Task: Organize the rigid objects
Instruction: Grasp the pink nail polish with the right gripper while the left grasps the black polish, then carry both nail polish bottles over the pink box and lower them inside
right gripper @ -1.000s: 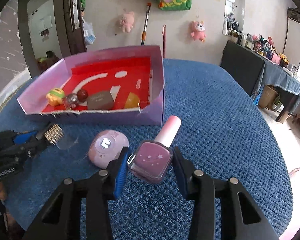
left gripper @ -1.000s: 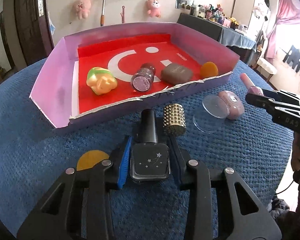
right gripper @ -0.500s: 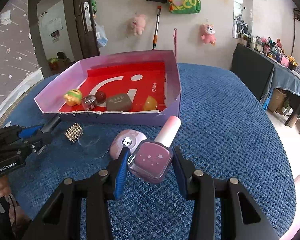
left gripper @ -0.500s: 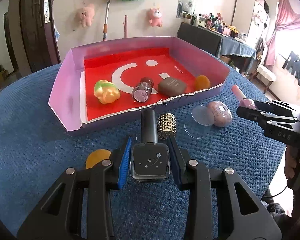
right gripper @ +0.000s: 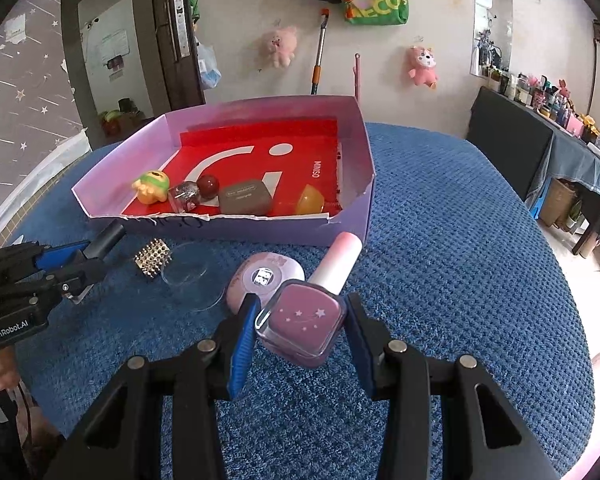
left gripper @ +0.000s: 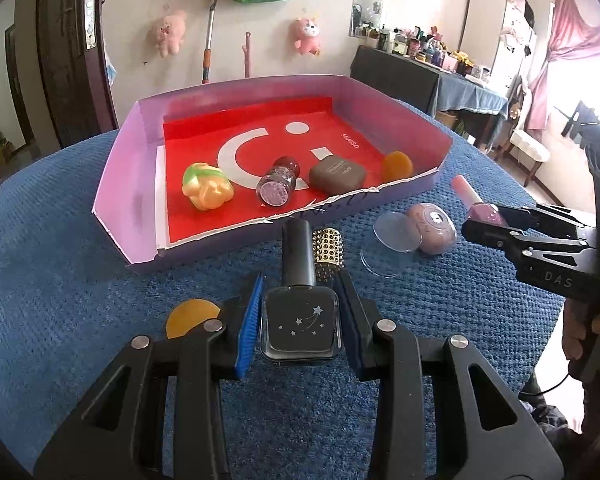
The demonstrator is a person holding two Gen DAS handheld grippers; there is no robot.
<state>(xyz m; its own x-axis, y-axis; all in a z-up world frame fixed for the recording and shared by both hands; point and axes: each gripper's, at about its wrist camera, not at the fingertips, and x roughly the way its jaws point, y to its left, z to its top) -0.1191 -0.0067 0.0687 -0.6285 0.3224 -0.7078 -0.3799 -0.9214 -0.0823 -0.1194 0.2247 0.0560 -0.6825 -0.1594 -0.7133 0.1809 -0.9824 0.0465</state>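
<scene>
My left gripper (left gripper: 300, 304) is shut on a black nail polish bottle (left gripper: 300, 320) with silver stars, cap pointing at the purple tray (left gripper: 124, 184). My right gripper (right gripper: 300, 320) is shut on a pink nail polish bottle (right gripper: 306, 322) with a pale pink cap, just right of a pink round compact (right gripper: 266, 276). The tray with its red liner (right gripper: 364, 152) holds a yellow-green toy (left gripper: 206, 188), a glitter bottle (left gripper: 278, 184), a brown case (left gripper: 336, 176) and an orange half ball (left gripper: 396, 164). In the left wrist view the right gripper (left gripper: 484, 220) comes in from the right.
On the blue cloth (left gripper: 60, 280) in front of the tray lie a gold studded cylinder (left gripper: 328, 246), a clear disc (left gripper: 396, 228) and a yellow disc (left gripper: 192, 316). A dark side table (right gripper: 508, 140) with bottles stands at the right. The cloth's right edge drops off near a person's hand (left gripper: 588, 332).
Both views have drawn back a little from the tray, so more of the wall shows. Each bottle stays in its gripper. The loose things on the cloth have not moved.
</scene>
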